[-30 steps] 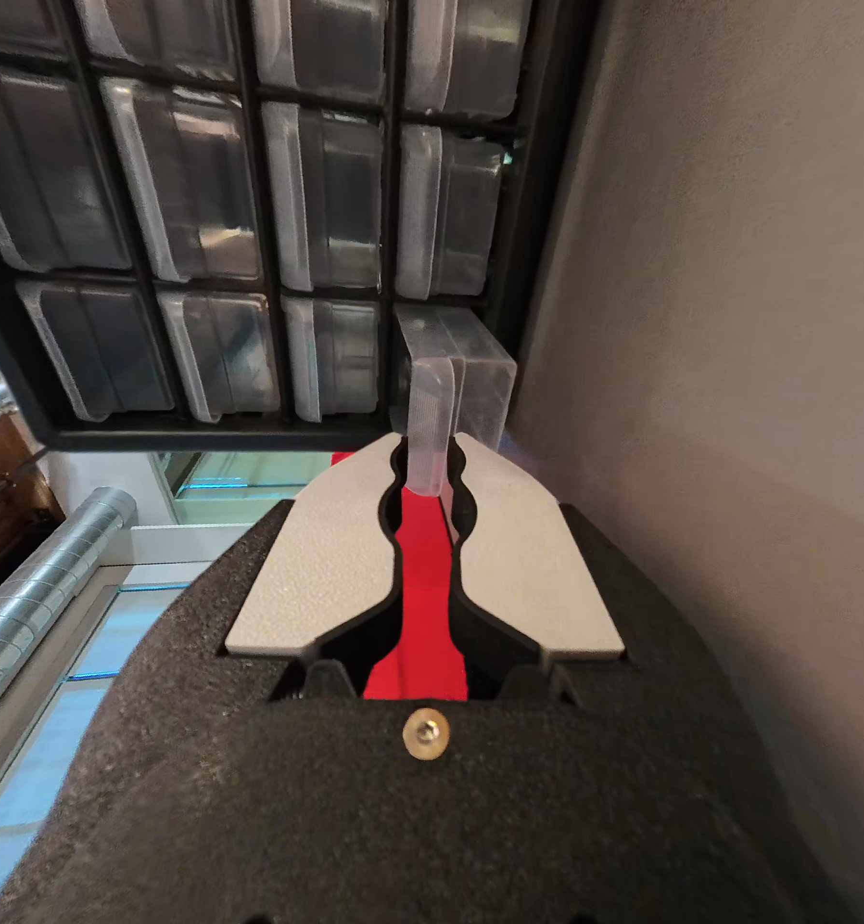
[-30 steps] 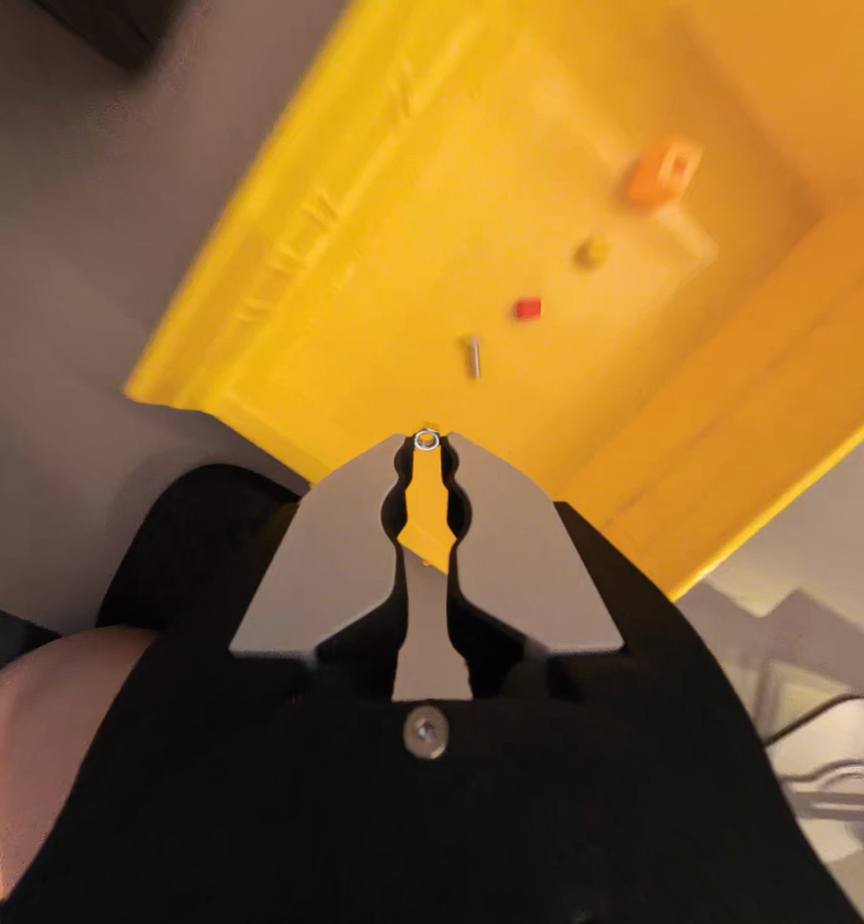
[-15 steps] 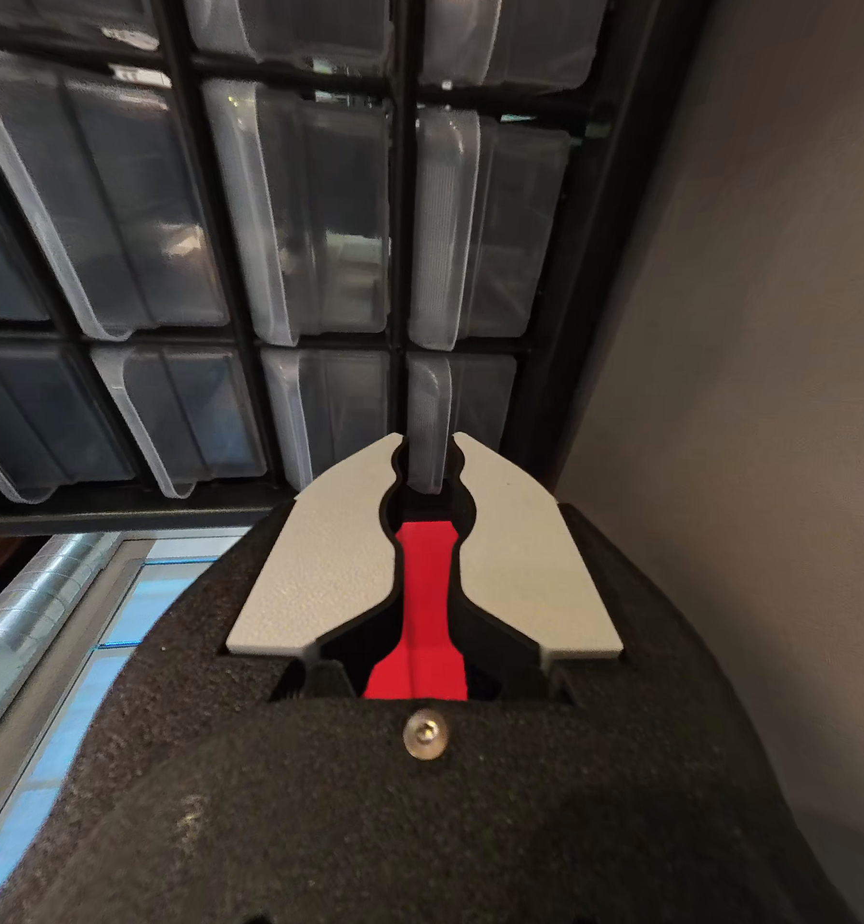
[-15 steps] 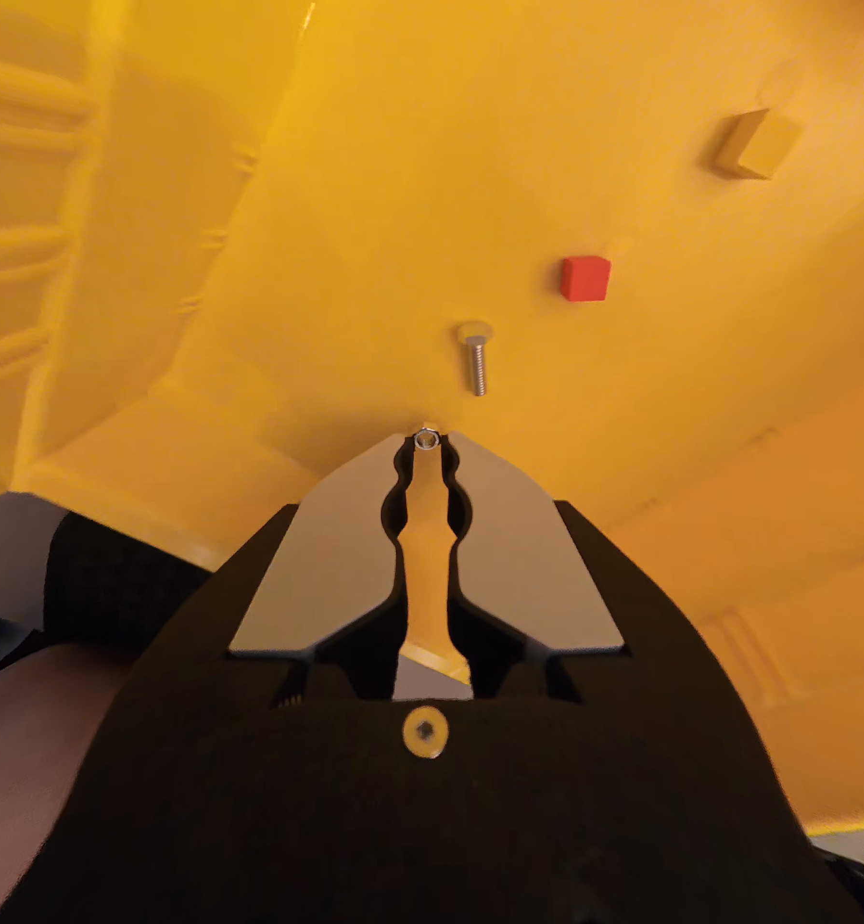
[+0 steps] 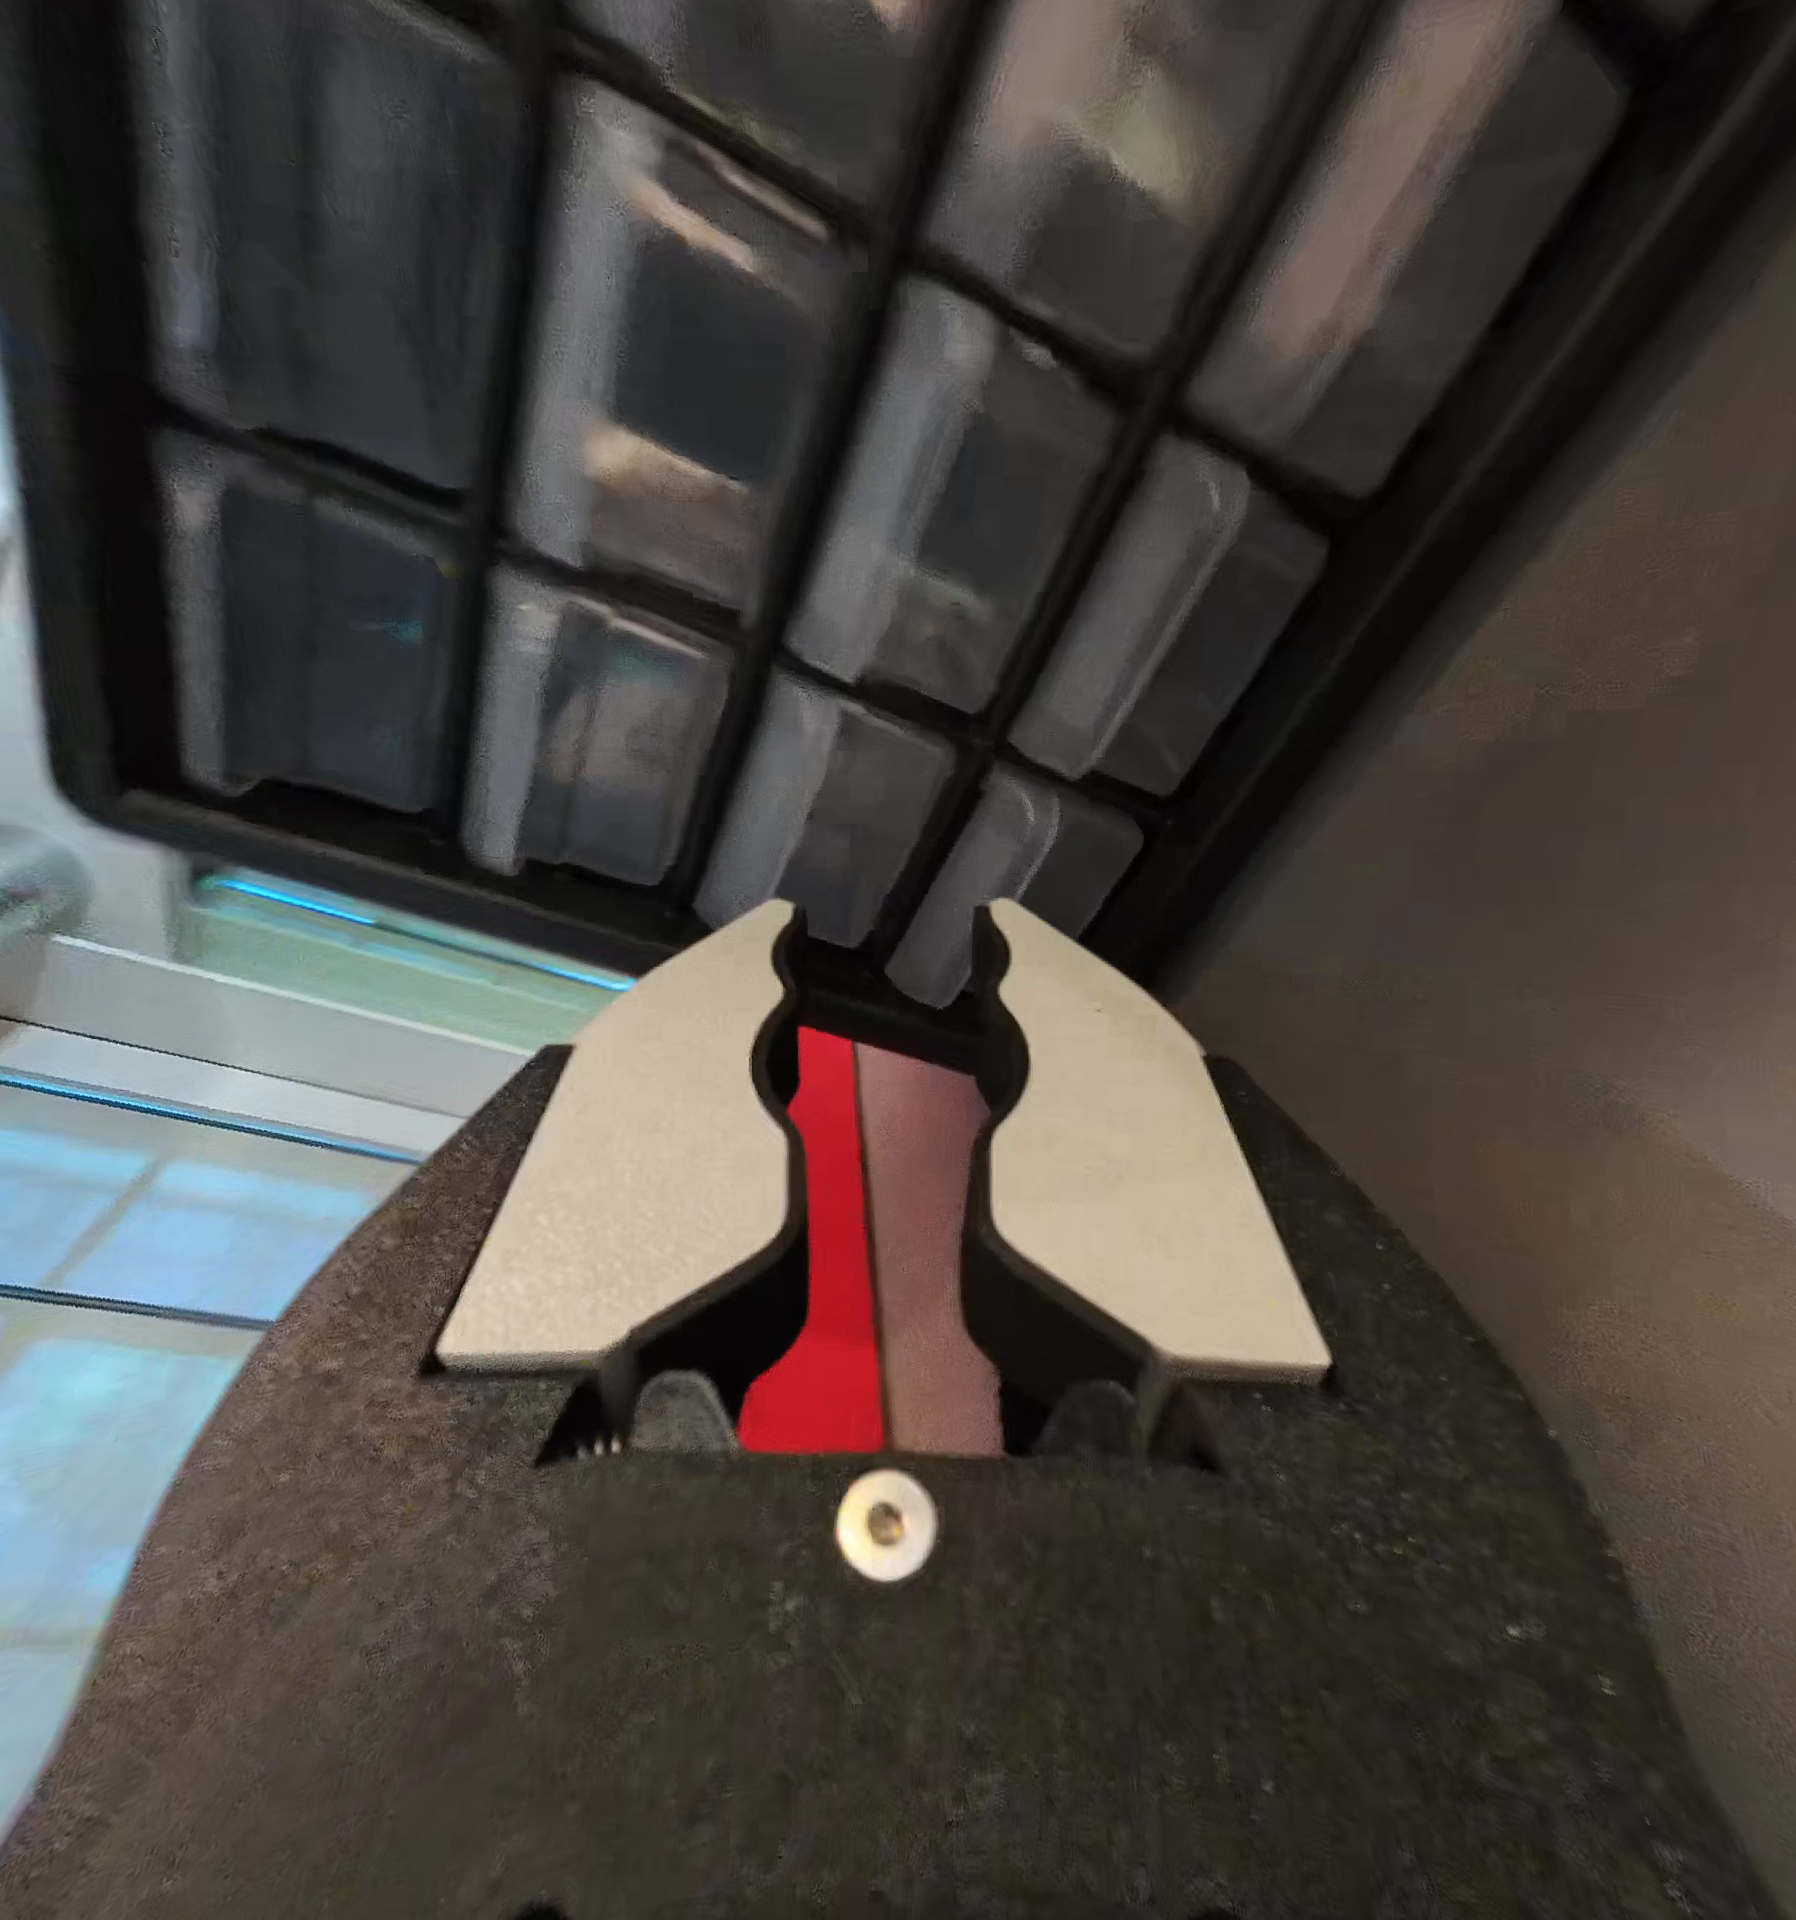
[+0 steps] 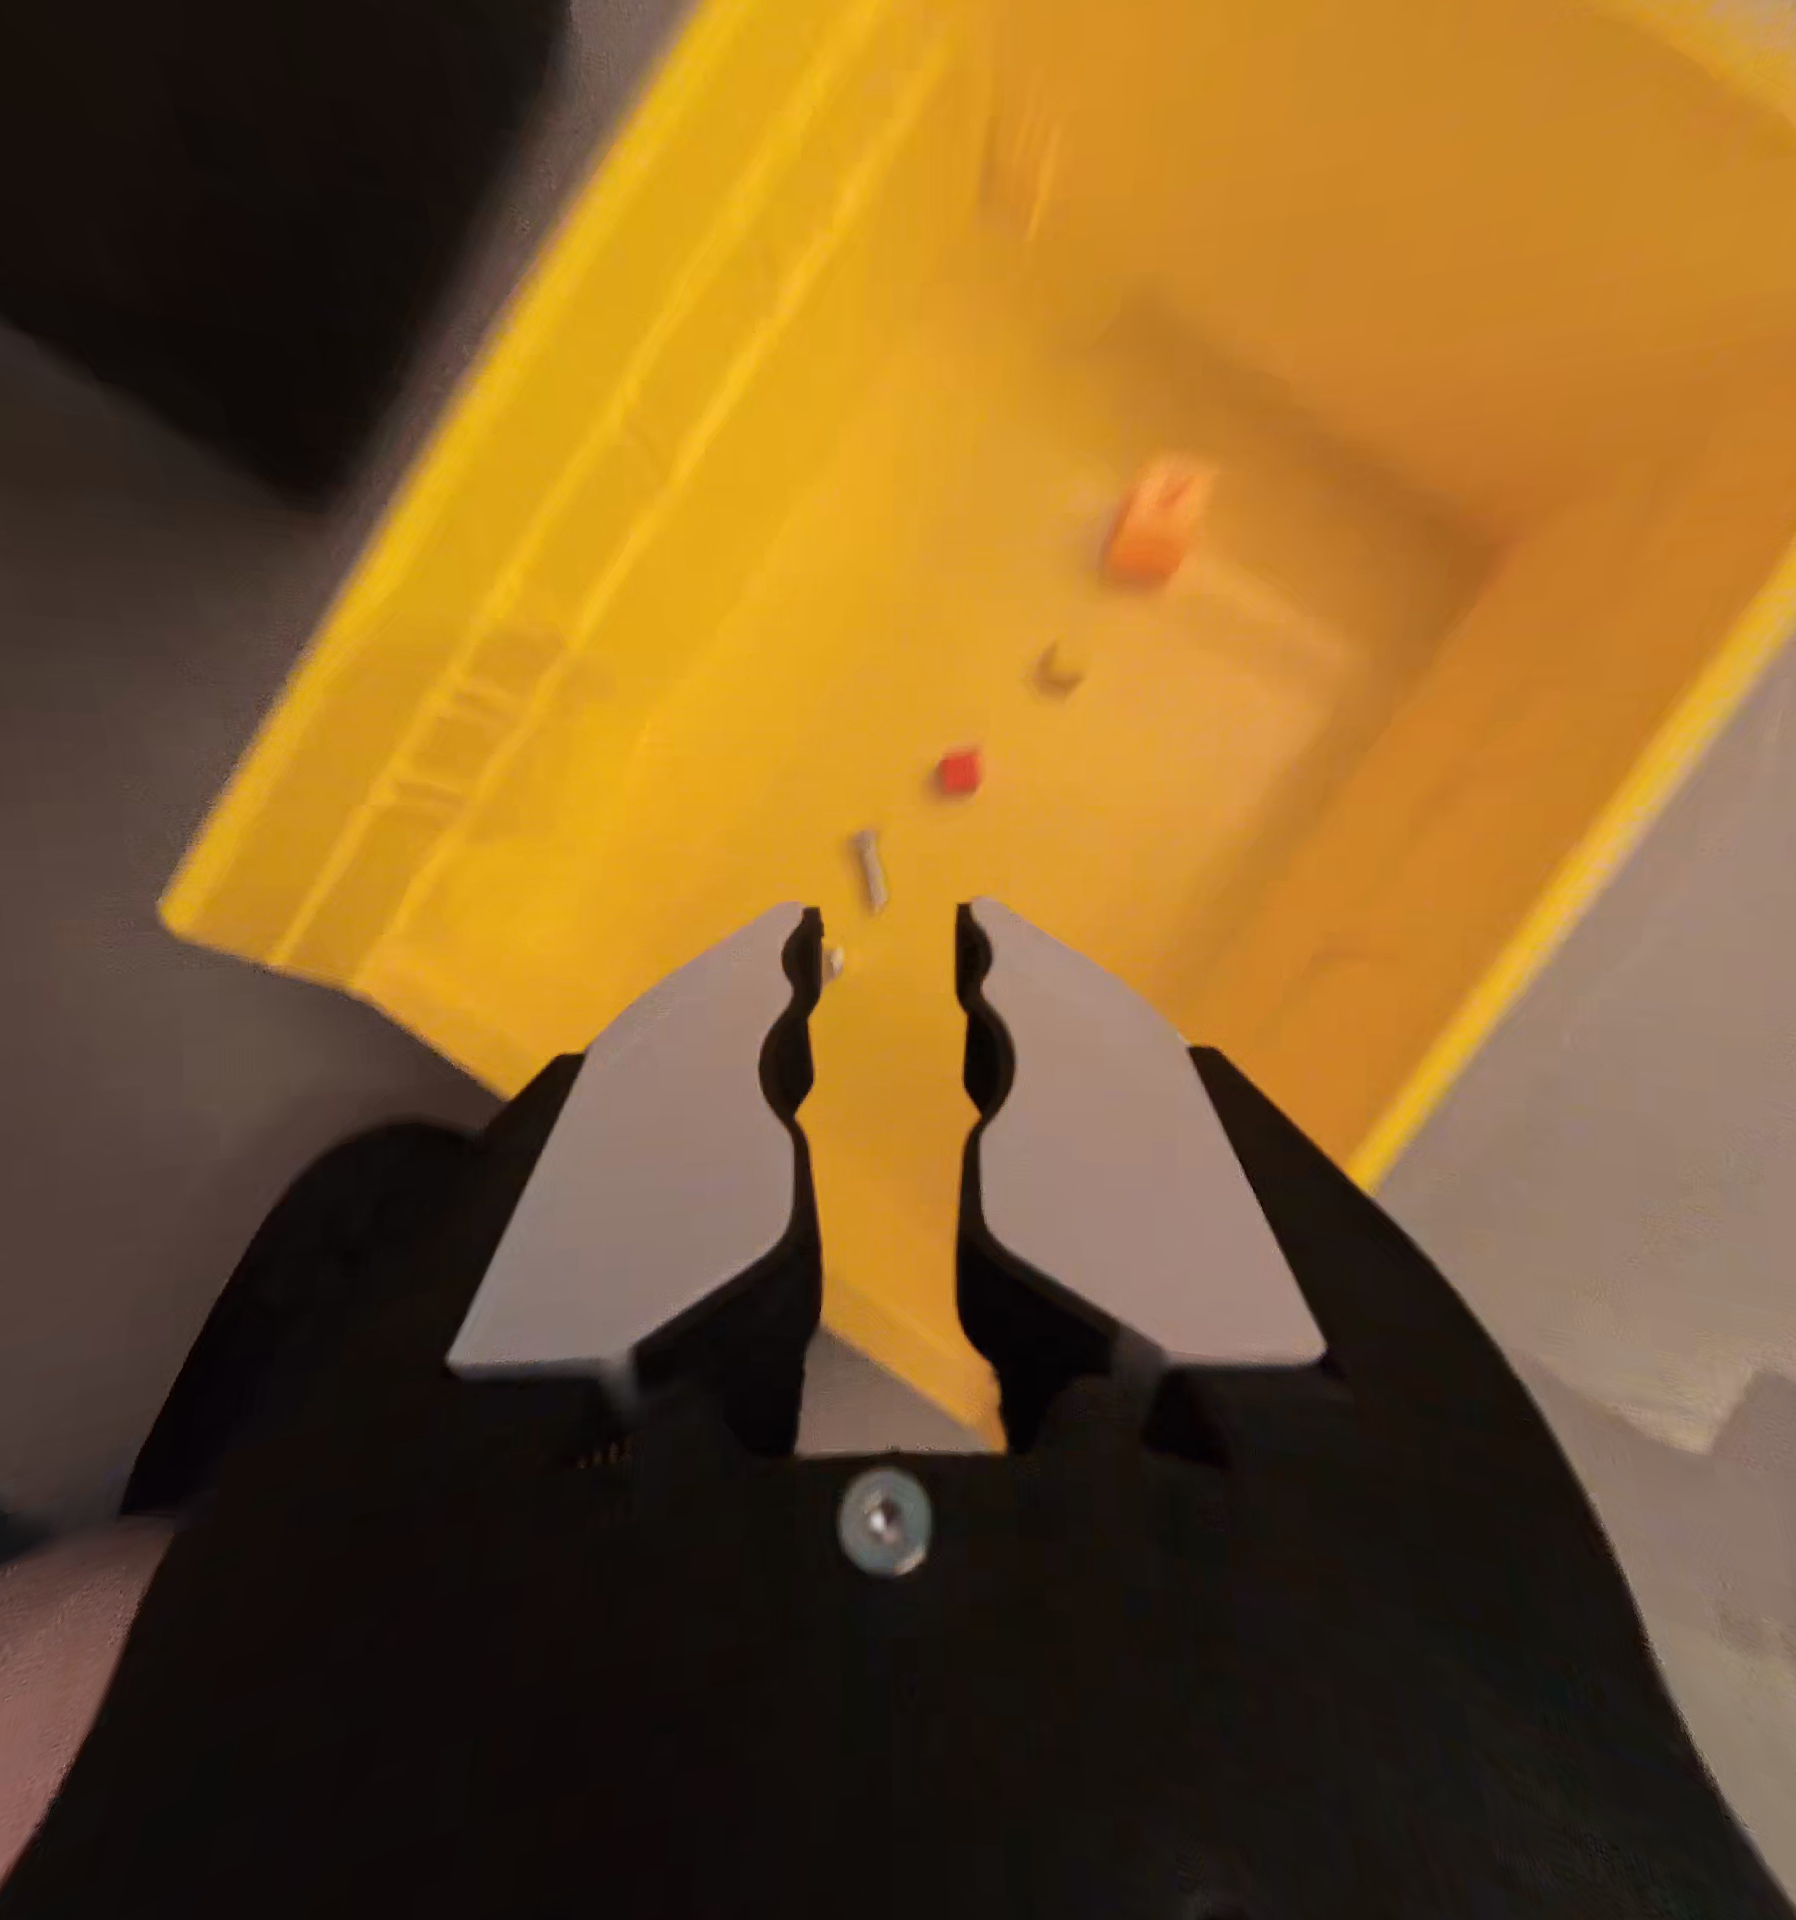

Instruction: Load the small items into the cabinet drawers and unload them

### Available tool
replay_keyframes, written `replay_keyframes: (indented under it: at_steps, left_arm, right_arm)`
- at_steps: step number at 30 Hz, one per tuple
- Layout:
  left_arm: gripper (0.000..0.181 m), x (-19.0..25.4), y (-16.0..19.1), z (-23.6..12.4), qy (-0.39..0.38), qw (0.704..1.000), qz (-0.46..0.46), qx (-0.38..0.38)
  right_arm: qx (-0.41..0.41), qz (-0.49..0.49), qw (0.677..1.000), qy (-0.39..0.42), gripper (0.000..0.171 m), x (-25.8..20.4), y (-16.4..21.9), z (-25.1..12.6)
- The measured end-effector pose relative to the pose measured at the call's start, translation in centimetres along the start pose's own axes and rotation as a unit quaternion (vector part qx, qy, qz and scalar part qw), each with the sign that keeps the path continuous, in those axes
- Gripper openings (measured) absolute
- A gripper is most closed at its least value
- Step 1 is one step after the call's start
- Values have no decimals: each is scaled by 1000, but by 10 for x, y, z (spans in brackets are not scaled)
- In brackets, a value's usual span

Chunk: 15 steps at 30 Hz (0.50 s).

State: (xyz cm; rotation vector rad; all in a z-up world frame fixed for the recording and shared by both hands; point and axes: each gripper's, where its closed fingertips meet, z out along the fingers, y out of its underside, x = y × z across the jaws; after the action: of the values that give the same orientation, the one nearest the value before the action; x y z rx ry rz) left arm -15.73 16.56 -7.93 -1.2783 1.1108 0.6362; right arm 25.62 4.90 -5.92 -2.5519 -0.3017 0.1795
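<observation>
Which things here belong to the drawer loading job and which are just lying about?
Job:
black cabinet of clear plastic drawers
yellow plastic bin
silver bolt
small red cube
orange block
left gripper
right gripper

Lying about:
silver duct

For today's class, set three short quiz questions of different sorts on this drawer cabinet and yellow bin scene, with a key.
1. True or false: the right hand-held gripper is open above the yellow bin.
2. Which lies nearest its tips: the screw, the red block or the orange piece?
3. Fill in: the left hand-held gripper is ____ in front of the drawer cabinet.

Key: 1 true; 2 the screw; 3 open.
</observation>
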Motion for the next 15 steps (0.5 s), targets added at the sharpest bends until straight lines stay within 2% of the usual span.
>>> replay_keyframes:
  at_steps: [3, 6, 8, 10, 13, 15]
  left_arm:
    - [24, -16, -16, -17, 21, 982, -184, 49]
    - [24, -39, -14, -25, 17, 953, -291, 78]
    - [25, -46, -3, -23, 10, 945, -319, 72]
    - [29, -42, 10, -18, 22, 940, -338, 48]
    - [34, -34, 18, -12, 46, 928, -370, 23]
    - [34, -33, 18, -10, 51, 923, -380, 23]
  right_arm:
    - [178, 64, 982, 23, 25, 30, -36, -44]
    - [280, 138, 950, 5, 27, 52, -41, -72]
    - [275, 158, 948, 30, 38, 68, -27, -70]
    - [226, 178, 956, 59, 45, 83, -4, -58]
    - [167, 187, 963, 101, 46, 101, 22, -39]
    - [161, 182, 964, 108, 45, 105, 25, -33]
